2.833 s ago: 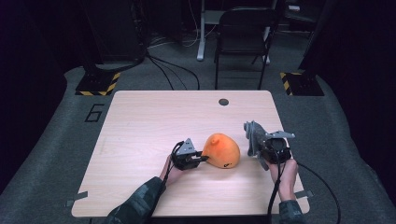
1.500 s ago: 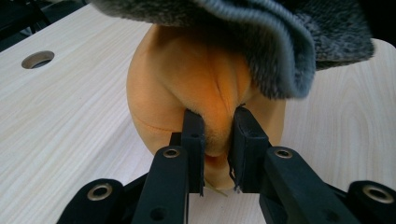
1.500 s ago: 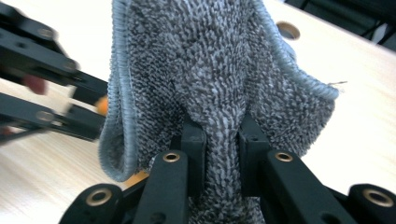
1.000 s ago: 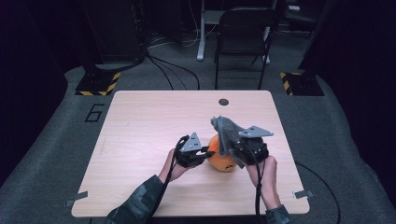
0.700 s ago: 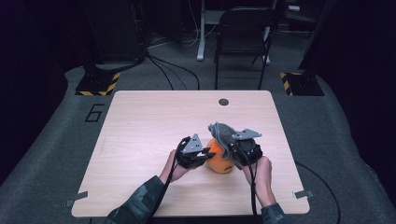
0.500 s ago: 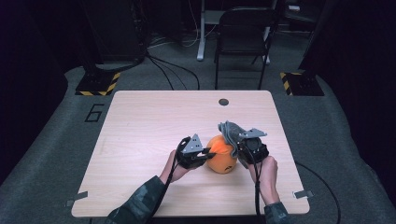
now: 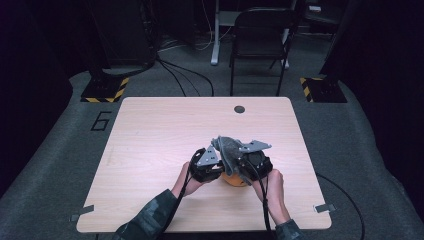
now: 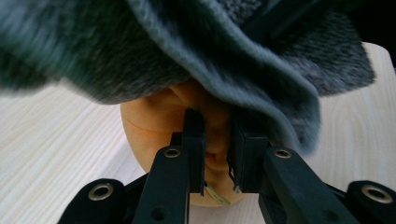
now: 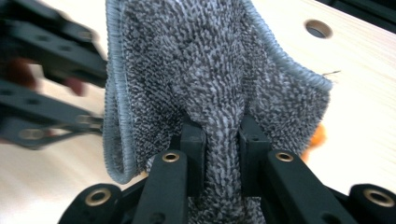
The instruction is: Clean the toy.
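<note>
Right gripper [image 9: 216, 135]: held in the person's right hand [image 7: 270, 187] near the table's front edge; jaws clamped on a bunched fold of a grey cloth [image 9: 210, 70]. In the right gripper view the fabric squeezes up between the two black jaws and fans out above them, its stitched hem curling down at the left.

Left gripper [image 8: 214, 140]: held in the left hand [image 7: 186, 182], just beside the right gripper in the high view. Jaws drawn close together, pinching a raised ridge on the side of an orange object [image 8: 154, 126]; the pads press on it at both flanks.

Orange object: rounded, smooth, resting on the table [image 7: 150, 135] between the two grippers, toward the front and slightly right of centre. In the high view a small part shows [image 7: 234, 180] below the gripper bodies.

Grey cloth: fuzzy microfibre, draped over the top of the orange object; in the left gripper view its edge [image 8: 261, 79] hangs low over the jaws. In the high view it rises in a peak [image 7: 227, 147] above the grippers.

Table: pale wood grain, round cable hole [image 7: 239, 109] near the far edge.

Beyond the table: a dark folding chair [image 7: 260, 35], cables on grey floor, two yellow-and-black striped markers [image 7: 105, 90].
</note>
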Available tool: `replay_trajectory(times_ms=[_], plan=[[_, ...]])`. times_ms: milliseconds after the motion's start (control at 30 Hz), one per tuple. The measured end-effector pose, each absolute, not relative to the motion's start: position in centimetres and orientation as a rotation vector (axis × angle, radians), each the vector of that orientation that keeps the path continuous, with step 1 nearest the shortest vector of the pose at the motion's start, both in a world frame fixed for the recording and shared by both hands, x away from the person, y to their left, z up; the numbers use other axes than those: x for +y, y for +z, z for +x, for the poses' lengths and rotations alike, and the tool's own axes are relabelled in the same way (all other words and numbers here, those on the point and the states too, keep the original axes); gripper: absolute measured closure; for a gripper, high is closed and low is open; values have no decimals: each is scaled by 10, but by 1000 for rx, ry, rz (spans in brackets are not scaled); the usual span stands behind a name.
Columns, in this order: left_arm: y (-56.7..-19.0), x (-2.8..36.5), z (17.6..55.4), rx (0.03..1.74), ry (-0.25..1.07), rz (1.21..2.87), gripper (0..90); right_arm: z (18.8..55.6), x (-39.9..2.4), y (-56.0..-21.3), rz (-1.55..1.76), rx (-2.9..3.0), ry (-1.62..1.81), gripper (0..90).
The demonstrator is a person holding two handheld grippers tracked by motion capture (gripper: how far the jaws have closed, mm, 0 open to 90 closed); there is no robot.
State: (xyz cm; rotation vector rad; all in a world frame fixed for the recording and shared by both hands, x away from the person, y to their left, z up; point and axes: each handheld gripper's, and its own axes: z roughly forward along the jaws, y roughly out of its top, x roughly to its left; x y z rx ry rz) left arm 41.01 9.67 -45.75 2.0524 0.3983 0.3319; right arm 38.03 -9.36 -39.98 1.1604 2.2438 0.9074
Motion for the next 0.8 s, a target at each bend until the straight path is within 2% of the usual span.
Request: replay_trajectory(times_ms=[267,533,800], plan=[[-459,96,412,420,318,2041,778,397,-140,-416,1299,2078,752,760],[-457,98,417,472,323,2032,773,390,-185,-413,1391,1974,767,750],[-458,102,426,587,328,2003,756,394,-209,-443,1486,1991,712,743]])
